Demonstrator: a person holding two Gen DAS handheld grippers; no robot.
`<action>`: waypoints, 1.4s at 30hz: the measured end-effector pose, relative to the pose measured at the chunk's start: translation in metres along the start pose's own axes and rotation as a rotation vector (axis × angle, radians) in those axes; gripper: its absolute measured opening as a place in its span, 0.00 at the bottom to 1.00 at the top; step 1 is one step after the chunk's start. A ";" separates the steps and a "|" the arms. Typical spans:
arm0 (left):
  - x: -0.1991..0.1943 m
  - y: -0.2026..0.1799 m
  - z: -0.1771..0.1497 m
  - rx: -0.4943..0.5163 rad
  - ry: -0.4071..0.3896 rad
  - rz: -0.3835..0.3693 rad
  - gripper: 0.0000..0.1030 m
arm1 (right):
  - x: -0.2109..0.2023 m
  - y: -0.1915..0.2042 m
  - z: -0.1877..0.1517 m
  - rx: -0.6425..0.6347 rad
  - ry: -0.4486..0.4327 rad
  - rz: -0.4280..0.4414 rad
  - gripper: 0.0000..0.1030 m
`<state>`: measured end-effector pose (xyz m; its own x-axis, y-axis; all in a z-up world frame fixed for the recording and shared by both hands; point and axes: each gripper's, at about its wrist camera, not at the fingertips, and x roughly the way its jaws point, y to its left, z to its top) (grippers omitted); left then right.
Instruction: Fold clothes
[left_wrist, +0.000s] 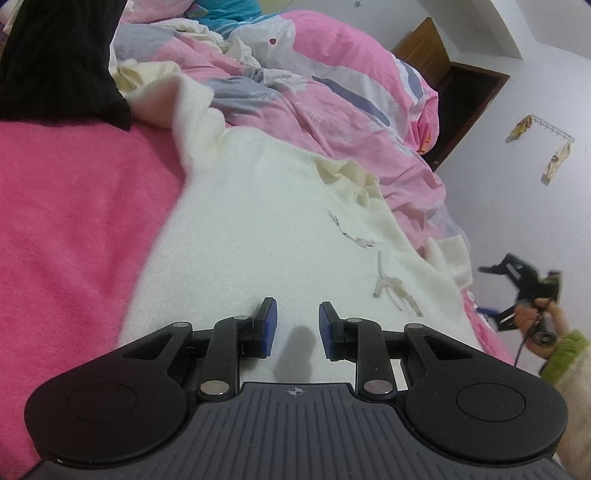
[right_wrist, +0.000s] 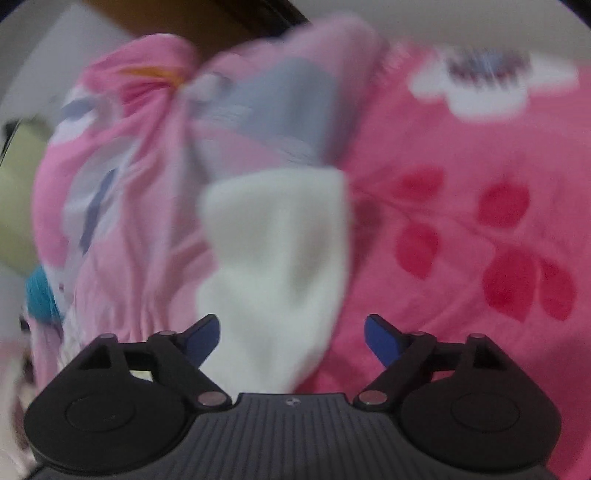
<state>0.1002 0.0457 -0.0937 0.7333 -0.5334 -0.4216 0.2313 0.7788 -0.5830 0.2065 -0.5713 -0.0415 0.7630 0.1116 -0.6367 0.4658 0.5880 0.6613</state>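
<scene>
Cream knit sweater (left_wrist: 258, 206) spread flat across the fuzzy pink blanket (left_wrist: 74, 221), collar to the far right against the rumpled pink quilt (left_wrist: 332, 92). Left gripper (left_wrist: 298, 328) parked low over the near hem, blue pads (left_wrist: 269, 325) a narrow gap apart, nothing visibly pinched between them. Right gripper (right_wrist: 291, 339) spread wide, gripping nothing, hanging just short of the white sleeve (right_wrist: 277, 240) on the floral sheet (right_wrist: 480, 221) (view badly blurred, so contact hard to call).

Next, probably, that right sleeve folded in across the chest. Best done calmly: settle the wrist first, take the cuff end rather than mid-sleeve, close fully on the knit alone and not the quilt. Keep the left side pressing the hem down so the body stays flat. Lay the sleeve straight, well clear of the black garment (left_wrist: 55, 55) at far left.
</scene>
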 end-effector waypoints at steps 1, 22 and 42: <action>0.000 0.000 0.000 -0.001 0.000 -0.001 0.25 | 0.012 -0.007 0.006 0.023 0.014 -0.006 0.91; 0.001 -0.002 0.000 0.010 0.003 0.013 0.25 | -0.053 -0.024 0.045 -0.005 -0.367 0.330 0.19; 0.001 -0.002 0.001 0.004 0.003 0.011 0.25 | -0.137 -0.007 -0.020 -0.341 -0.134 -0.121 0.71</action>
<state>0.1012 0.0442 -0.0925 0.7341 -0.5256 -0.4299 0.2259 0.7861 -0.5754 0.0896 -0.5752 0.0333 0.7741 -0.0669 -0.6295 0.3971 0.8258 0.4005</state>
